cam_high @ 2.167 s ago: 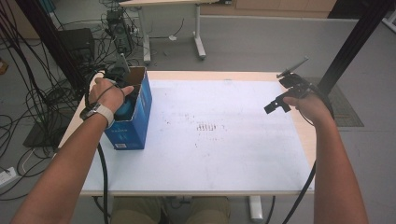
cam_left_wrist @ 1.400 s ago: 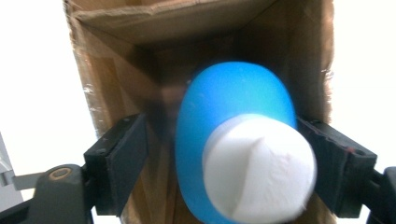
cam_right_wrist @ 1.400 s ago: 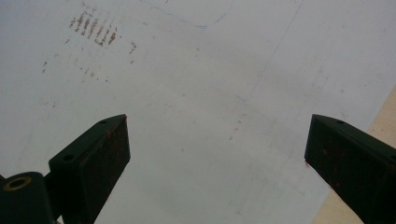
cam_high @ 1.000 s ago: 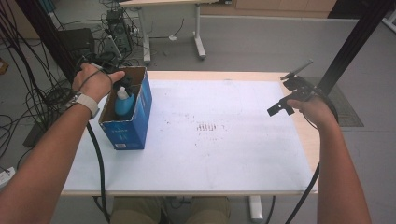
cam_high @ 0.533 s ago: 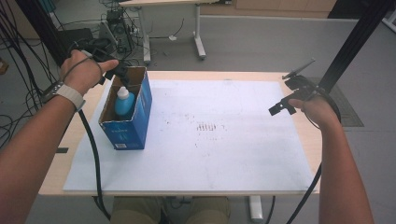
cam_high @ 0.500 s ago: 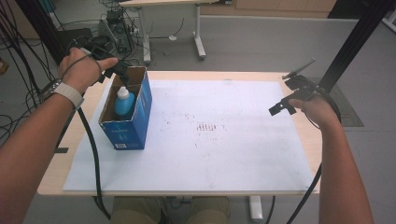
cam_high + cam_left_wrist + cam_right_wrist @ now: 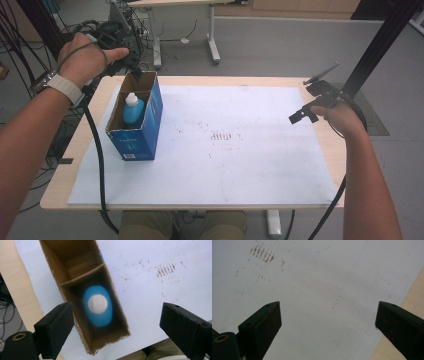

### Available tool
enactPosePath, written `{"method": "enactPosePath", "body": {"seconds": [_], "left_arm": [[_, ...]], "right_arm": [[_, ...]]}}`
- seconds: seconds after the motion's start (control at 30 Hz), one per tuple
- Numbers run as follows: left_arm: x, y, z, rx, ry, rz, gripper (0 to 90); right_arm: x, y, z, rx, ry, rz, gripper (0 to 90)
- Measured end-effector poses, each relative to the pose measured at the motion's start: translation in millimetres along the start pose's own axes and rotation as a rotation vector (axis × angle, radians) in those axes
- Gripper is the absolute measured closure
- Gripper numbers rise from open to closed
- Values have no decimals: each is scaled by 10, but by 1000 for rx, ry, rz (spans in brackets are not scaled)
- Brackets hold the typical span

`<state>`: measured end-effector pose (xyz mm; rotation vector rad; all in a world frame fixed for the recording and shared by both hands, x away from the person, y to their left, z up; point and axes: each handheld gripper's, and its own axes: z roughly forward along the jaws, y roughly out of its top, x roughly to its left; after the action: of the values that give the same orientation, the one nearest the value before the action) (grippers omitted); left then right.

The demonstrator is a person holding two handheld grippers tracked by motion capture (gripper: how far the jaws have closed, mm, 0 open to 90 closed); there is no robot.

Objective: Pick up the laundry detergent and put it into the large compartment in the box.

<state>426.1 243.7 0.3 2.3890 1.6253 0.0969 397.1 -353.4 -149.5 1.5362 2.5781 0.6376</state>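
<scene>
An open blue cardboard box (image 7: 145, 132) stands on the left of the white sheet (image 7: 240, 150). Upright in its nearer compartment is a blue bottle (image 7: 132, 109) with a white cap; the far compartment is empty. My left gripper (image 7: 134, 70) hangs above the box's far end. In the left gripper view it (image 7: 116, 315) looks straight down on the bottle (image 7: 98, 306). Its jaws have just been opening and nothing is between them. My right gripper (image 7: 306, 102) hovers open over the sheet's right edge, and its view (image 7: 328, 312) shows bare sheet between the jaws.
Faint reddish marks (image 7: 220, 136) dot the middle of the sheet. The wooden table edge (image 7: 65, 165) borders it. Cables and equipment (image 7: 30, 30) crowd the floor at the left, and a black post (image 7: 380, 45) rises at the right.
My left hand has lifted up and back, away from the box, and its jaws stand wider. The bottle stays in the box. The right hand has not moved.
</scene>
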Motion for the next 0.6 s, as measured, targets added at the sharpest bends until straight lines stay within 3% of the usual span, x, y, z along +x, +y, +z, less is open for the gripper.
{"method": "enactPosePath", "body": {"seconds": [0.2,0.23,0.27,0.6], "left_arm": [[-170,56,-65,2,-9,104,100],[-200,91,-76,11,-27,141,100],[-200,91,-76,11,-27,141,100],[-409,221,-124,32,-69,298,57]], "right_arm": [[-1,-10,-24,-2,2,3,63],[-2,-12,-25,0,6,2,63],[-2,-12,-25,0,6,2,63],[-13,-67,-72,3,6,17,61]]}}
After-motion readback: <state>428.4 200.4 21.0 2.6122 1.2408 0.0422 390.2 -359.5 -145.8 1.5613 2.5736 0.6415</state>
